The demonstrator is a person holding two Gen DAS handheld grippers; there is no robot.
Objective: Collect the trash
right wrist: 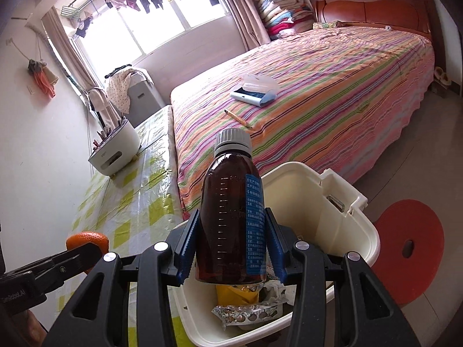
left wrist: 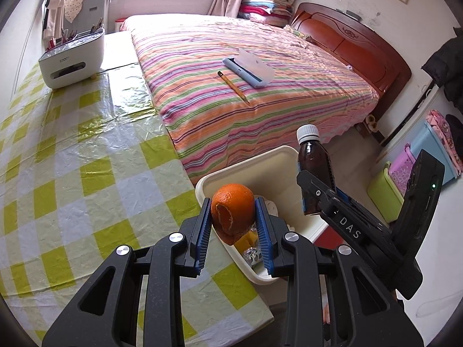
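My left gripper [left wrist: 233, 217] is shut on an orange peel [left wrist: 231, 211] and holds it over the near rim of a cream bin [left wrist: 260, 167]. My right gripper [right wrist: 231, 245] is shut on a brown medicine bottle [right wrist: 228, 217] with a grey cap, held upright above the same bin [right wrist: 341, 225]. The bottle also shows in the left wrist view [left wrist: 314, 170], and the peel shows at the left of the right wrist view [right wrist: 86, 238]. Wrappers and yellow scraps [right wrist: 246, 309] lie inside the bin.
A table with a green checked cloth [left wrist: 86, 173] lies left of the bin, with a white organizer [left wrist: 72, 57] at its far end. A striped bed [left wrist: 246, 86] holds a pencil [left wrist: 233, 86] and a blue case [left wrist: 249, 70]. A red stool [right wrist: 408, 248] stands to the right.
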